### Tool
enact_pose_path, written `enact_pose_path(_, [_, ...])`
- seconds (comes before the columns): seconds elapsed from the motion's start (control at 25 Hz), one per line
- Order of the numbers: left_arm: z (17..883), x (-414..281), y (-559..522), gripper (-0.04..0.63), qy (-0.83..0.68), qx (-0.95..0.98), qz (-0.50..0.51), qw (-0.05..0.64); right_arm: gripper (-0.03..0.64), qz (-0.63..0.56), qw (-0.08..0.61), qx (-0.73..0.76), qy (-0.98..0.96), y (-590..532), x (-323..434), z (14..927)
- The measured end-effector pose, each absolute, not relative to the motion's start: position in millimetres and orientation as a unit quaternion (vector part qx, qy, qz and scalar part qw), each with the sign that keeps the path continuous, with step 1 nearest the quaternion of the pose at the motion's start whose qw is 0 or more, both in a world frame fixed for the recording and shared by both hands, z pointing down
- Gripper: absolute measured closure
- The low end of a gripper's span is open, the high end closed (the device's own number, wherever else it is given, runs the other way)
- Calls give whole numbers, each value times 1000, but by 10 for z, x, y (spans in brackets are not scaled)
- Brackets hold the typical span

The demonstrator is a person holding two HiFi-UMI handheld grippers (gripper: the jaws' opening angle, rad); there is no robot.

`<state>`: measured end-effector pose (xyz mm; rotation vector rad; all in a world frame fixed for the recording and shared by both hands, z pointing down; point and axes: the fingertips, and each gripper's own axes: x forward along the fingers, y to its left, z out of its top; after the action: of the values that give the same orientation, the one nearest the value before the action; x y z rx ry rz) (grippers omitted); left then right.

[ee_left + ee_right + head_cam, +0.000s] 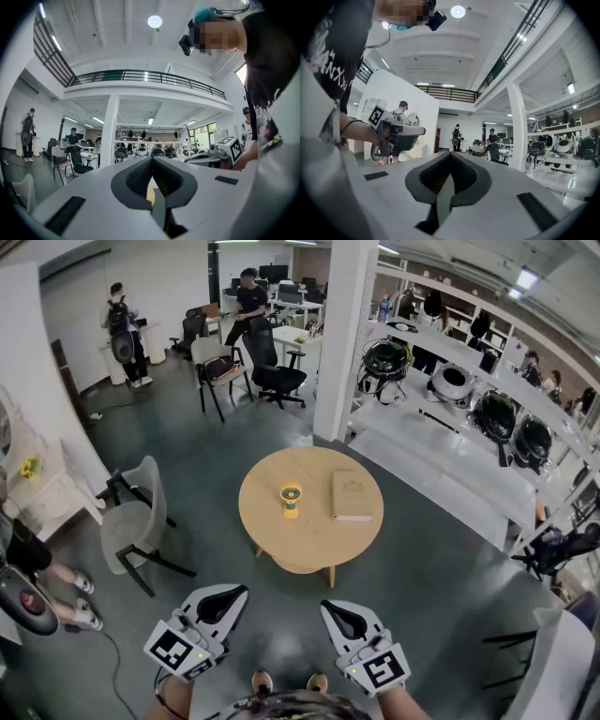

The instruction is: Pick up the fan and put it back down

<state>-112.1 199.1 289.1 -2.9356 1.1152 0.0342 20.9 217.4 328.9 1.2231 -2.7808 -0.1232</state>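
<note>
At the lower left of the head view my left gripper (232, 594) hangs level, well short of the round wooden table (272, 545). Its own view shows the jaws together with nothing between them. The fan (291, 500) stands upright near the middle of the tabletop, just left of centre in the frame: a small yellow desk fan with a round head on a short base. I judge it light, stiff plastic, probably a bit top-heavy, with a grille I would not want to squeeze. I would take it low on the base or neck, with the jaws either side, and lift straight up. I can read no brand or label on it at this size. Just to its right, apart from it, lies a tan book (352, 495); its cover bears a faint mark too small to read. At the lower right, my right gripper (335, 609) is closed and empty too. The only clear print is the square markers on both gripper cubes.
</note>
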Motion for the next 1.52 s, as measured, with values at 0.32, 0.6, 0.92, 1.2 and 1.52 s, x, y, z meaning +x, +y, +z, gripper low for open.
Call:
enact_pose_path(0.32, [2880, -1130, 2005, 579, 356, -935, 9, -2, 618, -36, 50, 400, -914, 2179, 191, 3284])
enact_pose_path(0.6, [2912, -1133, 2012, 579, 357, -934, 7, -2, 617, -32, 50, 389, -919, 2206, 152, 3326])
enact_pose_path(0.92, [2900, -1140, 2008, 578, 357, -934, 6, -2, 615, -30, 46, 390, -919, 2197, 133, 3303])
enact_pose_path(1.2, [2884, -1130, 2032, 578, 358, -934, 7, -4, 614, -9, 56, 392, -918, 2228, 148, 3311])
enact_pose_path(1.52, [2879, -1158, 2029, 578, 358, -934, 8, -8, 614, 5, 59, 390, -919, 2246, 130, 3325])
